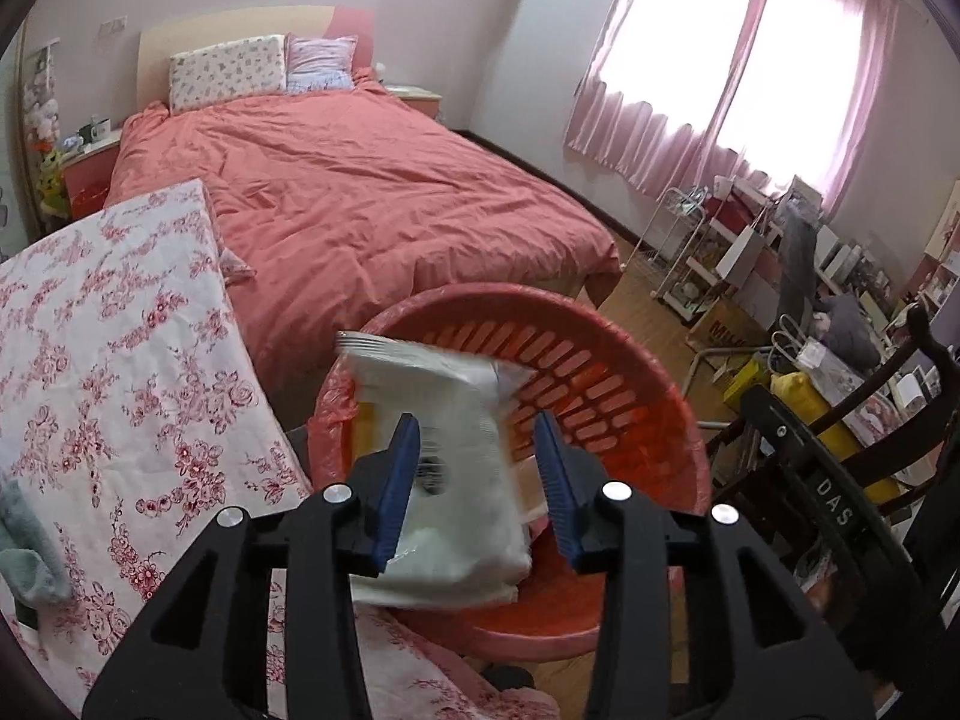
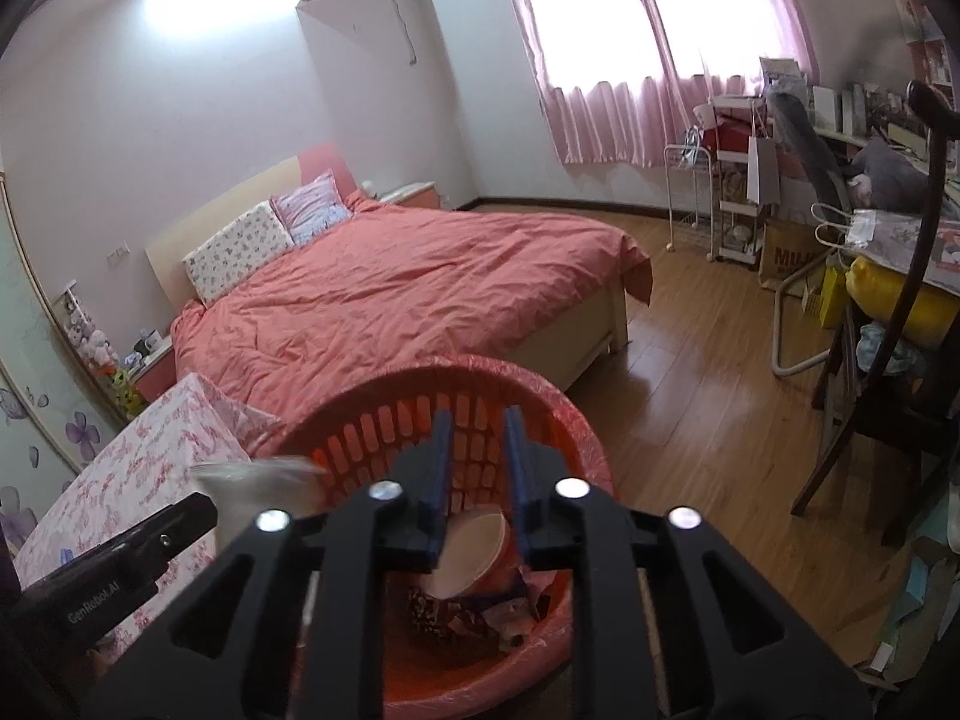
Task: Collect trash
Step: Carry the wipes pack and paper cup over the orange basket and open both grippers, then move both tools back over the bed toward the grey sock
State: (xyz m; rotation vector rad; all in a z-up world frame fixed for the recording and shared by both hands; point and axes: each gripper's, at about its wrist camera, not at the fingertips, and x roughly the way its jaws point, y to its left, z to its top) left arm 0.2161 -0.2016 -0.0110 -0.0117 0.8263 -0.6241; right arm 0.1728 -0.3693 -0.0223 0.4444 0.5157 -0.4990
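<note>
Nearest in the left wrist view, the left gripper (image 1: 477,468) hangs over the near rim of the orange trash basket (image 1: 630,360), its blue pads parted to a moderate gap. A white plastic packet (image 1: 444,420) lies between them, blurred, and the right pad stands clear of it; whether the left pad touches it cannot be told, so the packet looks released rather than gripped, on its way into the basket.

In the right wrist view, the right gripper (image 2: 477,480) sits above the same trash basket (image 2: 420,396) with its pads a narrow gap apart and nothing between them. Below it, on the basket's bottom, lie a pale paper bowl (image 2: 474,546) and dark crumpled wrappers (image 2: 456,606), so part of the collecting appears done. The white packet (image 2: 264,492) shows at the basket's left rim, just past the other gripper's body.

The basket is lined with a thin reddish bag and stands on the wooden floor (image 2: 690,396) against a floral-covered box (image 1: 120,360) on its left. Beyond lies the bed with a coral duvet (image 1: 360,192), bare of any visible litter. Farther right, the cluttered shelves and desk (image 2: 840,180) are too small to judge for trash, so what is left is uncertain.
</note>
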